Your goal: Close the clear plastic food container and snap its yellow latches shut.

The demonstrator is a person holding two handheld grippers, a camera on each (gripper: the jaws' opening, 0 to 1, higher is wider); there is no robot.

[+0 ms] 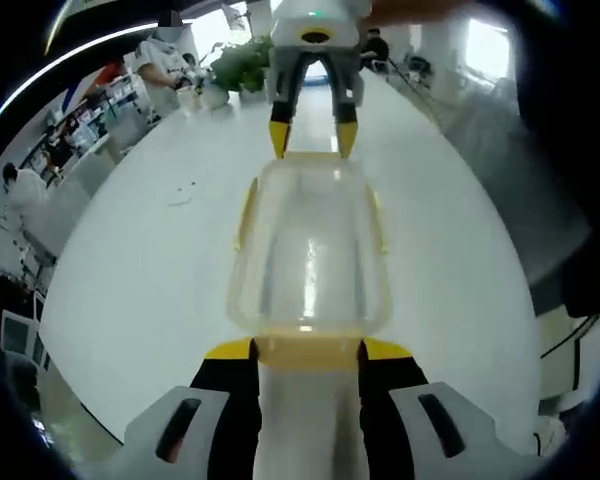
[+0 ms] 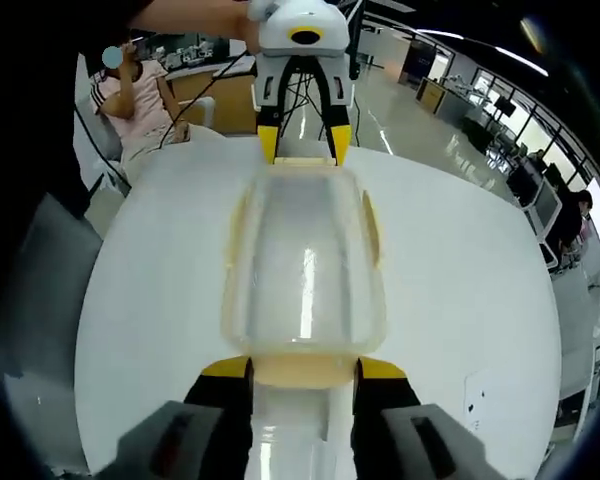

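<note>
Container (image 1: pixel 310 250): lying mid-tabletop (image 1: pixel 130 270), lid on. Light, slick, flexing plastic. My left fingers (image 1: pixel 307 350) and right fingers (image 2: pixel 302 368), narrowly parted, are flanking its end latches (image 1: pixel 307 352), apparently pressing there, the best purchase.

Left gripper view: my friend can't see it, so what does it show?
A clear plastic food container with yellow latches sits on a white table. The left gripper meets its near end latch, and the right gripper meets the far end, both with jaws apart.
</note>
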